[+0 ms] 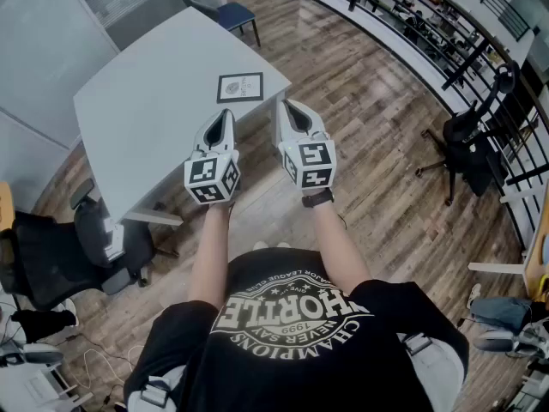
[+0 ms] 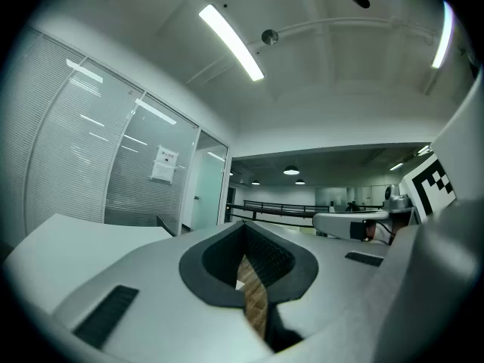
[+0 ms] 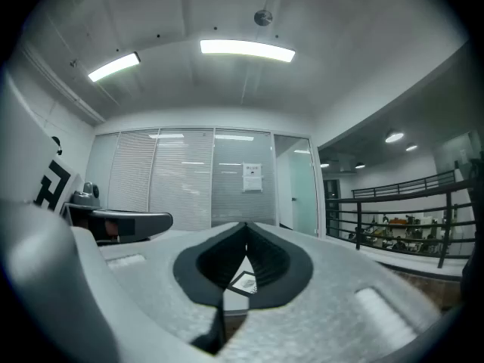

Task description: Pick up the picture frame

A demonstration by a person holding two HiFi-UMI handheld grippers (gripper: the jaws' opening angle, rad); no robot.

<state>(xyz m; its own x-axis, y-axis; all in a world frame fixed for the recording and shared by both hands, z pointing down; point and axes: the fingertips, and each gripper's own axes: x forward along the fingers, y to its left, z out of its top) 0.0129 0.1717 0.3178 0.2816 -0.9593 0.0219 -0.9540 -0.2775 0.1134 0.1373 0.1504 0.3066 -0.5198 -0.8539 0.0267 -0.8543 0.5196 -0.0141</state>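
Picture frame [image 1: 240, 87] flat on table [image 1: 146, 118] — just beyond left tongs [image 1: 226, 114], right tongs [image 1: 286, 106]; both closed, empty.

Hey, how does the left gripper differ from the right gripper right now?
The left gripper looks at wood floor past its jaws; the right gripper looks at the picture frame. The right gripper sits slightly further forward than the left gripper. Both are shut, empty and level, short of the picture frame.
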